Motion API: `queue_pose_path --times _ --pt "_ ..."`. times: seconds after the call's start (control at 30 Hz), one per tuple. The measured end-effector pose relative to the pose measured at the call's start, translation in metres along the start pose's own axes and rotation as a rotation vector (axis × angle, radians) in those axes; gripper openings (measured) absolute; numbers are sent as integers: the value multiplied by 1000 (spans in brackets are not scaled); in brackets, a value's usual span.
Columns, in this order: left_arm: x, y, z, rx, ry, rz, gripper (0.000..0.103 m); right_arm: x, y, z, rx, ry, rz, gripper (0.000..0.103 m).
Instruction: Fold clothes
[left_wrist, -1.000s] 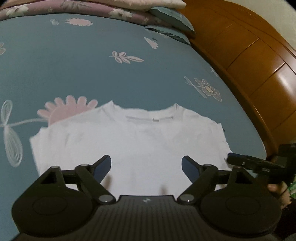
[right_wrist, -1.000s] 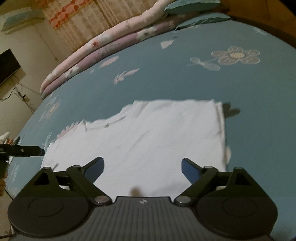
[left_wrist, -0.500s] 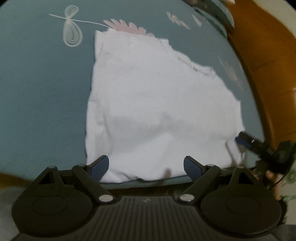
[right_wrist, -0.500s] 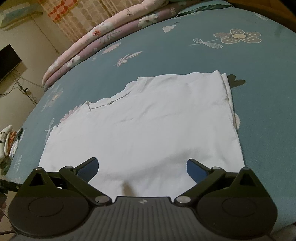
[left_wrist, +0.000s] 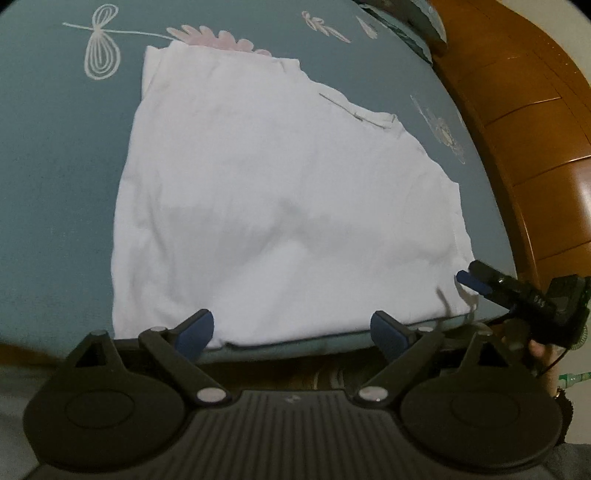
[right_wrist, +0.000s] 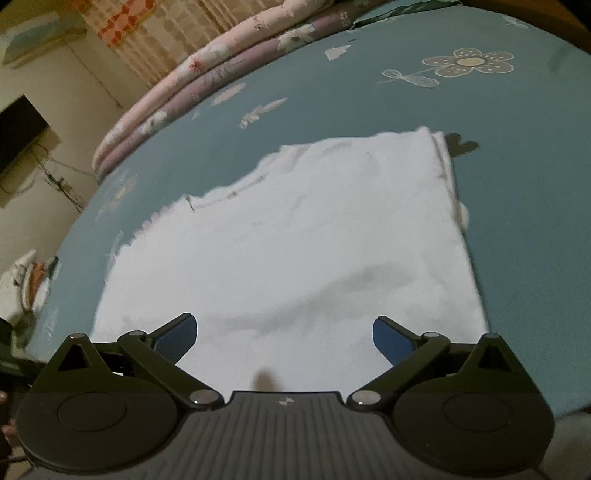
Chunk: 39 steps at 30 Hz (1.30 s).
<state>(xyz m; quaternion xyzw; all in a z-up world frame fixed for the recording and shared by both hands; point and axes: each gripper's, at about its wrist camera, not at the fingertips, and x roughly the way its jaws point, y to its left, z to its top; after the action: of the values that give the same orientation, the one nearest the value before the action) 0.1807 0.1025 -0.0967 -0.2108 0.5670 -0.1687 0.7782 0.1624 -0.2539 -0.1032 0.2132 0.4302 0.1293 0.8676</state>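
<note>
White T-shirt (left_wrist: 280, 206) lies flat on the blue flowered bedsheet (left_wrist: 55, 184), sleeves folded in, hem at the near bed edge. Left gripper (left_wrist: 291, 330): jaws opening, empty, above the hem. Right gripper (right_wrist: 284, 332): jaws spread wide, empty, over the shirt. No containers visible.

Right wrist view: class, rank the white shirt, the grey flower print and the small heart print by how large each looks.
1. White shirt
2. Grey flower print
3. Heart print; the shirt's edge may hide part of it.
</note>
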Motion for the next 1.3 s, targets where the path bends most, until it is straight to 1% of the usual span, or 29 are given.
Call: queue_pose_path --times 0.1,0.13,0.17,0.27,0.33,0.4,0.5,0.53,0.57,0.63,0.77,0.87,0.93,1.03,1.1,1.2,1.3 --pt "-11 -10 -1 53 -19 52 92 -8 -8 -5 15 0 -33 103" --pt "-14 -14 0 76 -33 60 92 -12 -11 -5 32 -9 -25 103" --pt "-13 -19 1 86 -45 47 92 -16 -13 -6 49 -18 -15 103" --pt "-7 -32 6 111 -71 -1 93 -22 -16 -4 108 -31 67 103" --pt "4 -43 6 148 -68 4 93 -20 -16 -5 148 -17 120 103" --pt "18 -52 4 177 -61 10 93 -16 -15 -8 167 4 143 103" --pt "32 -54 -2 183 -57 9 93 -13 -17 -17 171 32 45 103" --pt "35 -53 -5 181 -57 9 93 -17 -18 -18 166 20 54 103" --pt "35 -53 -7 179 -63 3 96 -21 -18 -18 165 18 29 103" --pt "32 -53 -9 174 -79 -1 96 -31 -15 -14 144 -1 -4 103" --pt "25 -56 -11 189 -121 53 96 -38 -9 4 123 -62 42 103" --pt "20 -60 -11 205 -149 92 96 -24 -8 17 109 -69 17 103" --pt "15 -62 -12 214 -162 98 96 -13 -9 24 100 -67 7 103" --pt "9 -65 -13 227 -181 113 96 -2 -15 23 85 -54 -40 103" --pt "6 -66 -11 232 -194 129 96 0 -24 17 97 -43 -80 103" --pt "6 -69 -2 246 -198 148 96 -6 -34 8 136 -66 -47 103" --pt "10 -78 13 273 -212 167 96 -11 -27 8 121 -71 -64 103"
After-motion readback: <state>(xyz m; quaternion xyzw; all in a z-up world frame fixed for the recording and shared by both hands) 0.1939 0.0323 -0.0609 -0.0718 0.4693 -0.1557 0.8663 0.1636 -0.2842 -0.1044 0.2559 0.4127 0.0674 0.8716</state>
